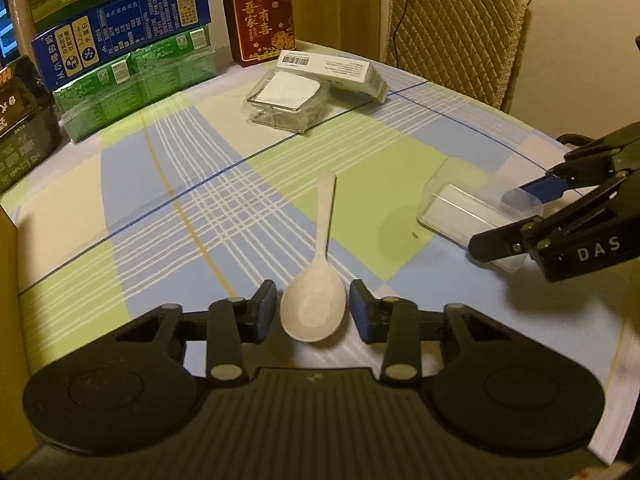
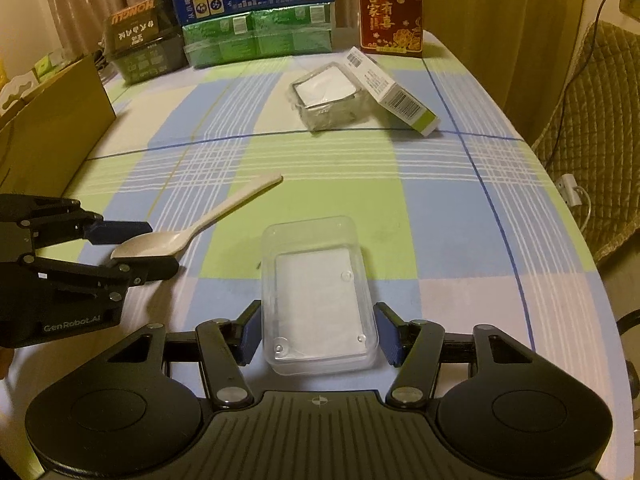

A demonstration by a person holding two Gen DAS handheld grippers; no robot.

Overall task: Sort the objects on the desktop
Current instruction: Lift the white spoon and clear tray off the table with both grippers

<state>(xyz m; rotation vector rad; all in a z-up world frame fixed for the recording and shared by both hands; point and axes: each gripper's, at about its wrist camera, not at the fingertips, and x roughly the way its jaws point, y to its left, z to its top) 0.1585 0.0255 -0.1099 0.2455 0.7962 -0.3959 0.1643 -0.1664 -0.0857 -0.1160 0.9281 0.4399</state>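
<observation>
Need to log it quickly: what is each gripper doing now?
Left gripper: open around the spoon bowl.
Right gripper: open around the clear box.

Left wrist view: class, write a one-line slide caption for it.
Left gripper straddles the bowl of a white plastic spoon on the checked tablecloth; right gripper brackets a clear plastic box.

Cardboard box [image 2: 48, 128] cut off at left edge (contents unreadable), box lettering blurred

The right gripper [image 1: 516, 220] reads "DAS"; the left gripper [image 2: 154, 250] reads "GenRobot.AI". Behind them, the red box [image 2: 390, 10] reads "吾家有喜".
</observation>
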